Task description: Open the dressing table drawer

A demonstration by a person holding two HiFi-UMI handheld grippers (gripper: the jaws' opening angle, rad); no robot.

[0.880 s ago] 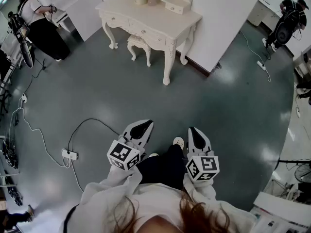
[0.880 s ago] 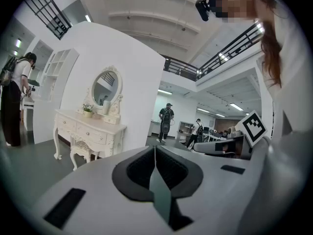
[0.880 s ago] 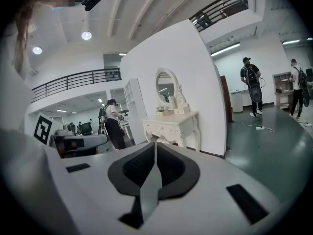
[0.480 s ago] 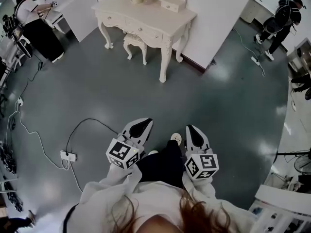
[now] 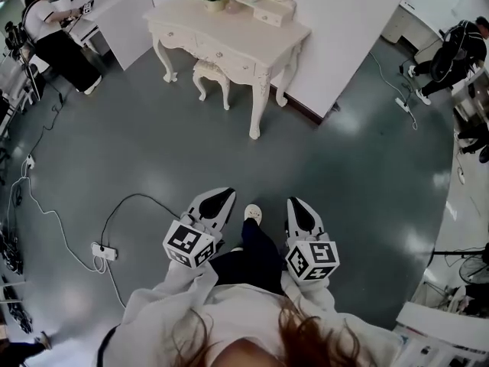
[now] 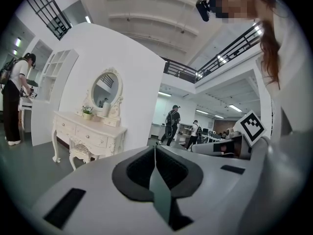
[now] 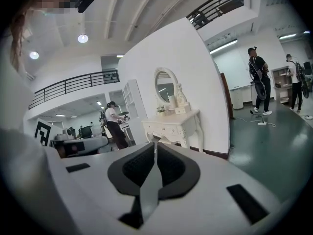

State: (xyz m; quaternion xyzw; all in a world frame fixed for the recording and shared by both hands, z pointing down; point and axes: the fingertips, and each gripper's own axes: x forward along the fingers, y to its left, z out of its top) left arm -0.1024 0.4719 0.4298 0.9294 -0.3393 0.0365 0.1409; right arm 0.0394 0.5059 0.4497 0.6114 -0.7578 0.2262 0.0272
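Observation:
The cream dressing table (image 5: 229,30) stands several steps ahead against a white wall panel, with its drawers (image 5: 218,52) closed along the front. It also shows in the left gripper view (image 6: 88,131) and the right gripper view (image 7: 173,124), with an oval mirror (image 6: 105,88) on top. My left gripper (image 5: 220,199) and right gripper (image 5: 295,205) are held low in front of my body, far from the table. Both are shut with nothing between the jaws, which meet in a thin line in the left gripper view (image 6: 155,148) and the right gripper view (image 7: 155,146).
A small stool (image 5: 210,71) sits tucked under the table. A power strip (image 5: 103,251) with cables lies on the grey floor to my left. One person (image 5: 50,29) stands at the far left, another (image 5: 451,52) at the far right near a floor cable.
My foot has stepped forward between the grippers and the view has shifted slightly toward the table. The person at the right has walked on. Both grippers stay shut and held as before.

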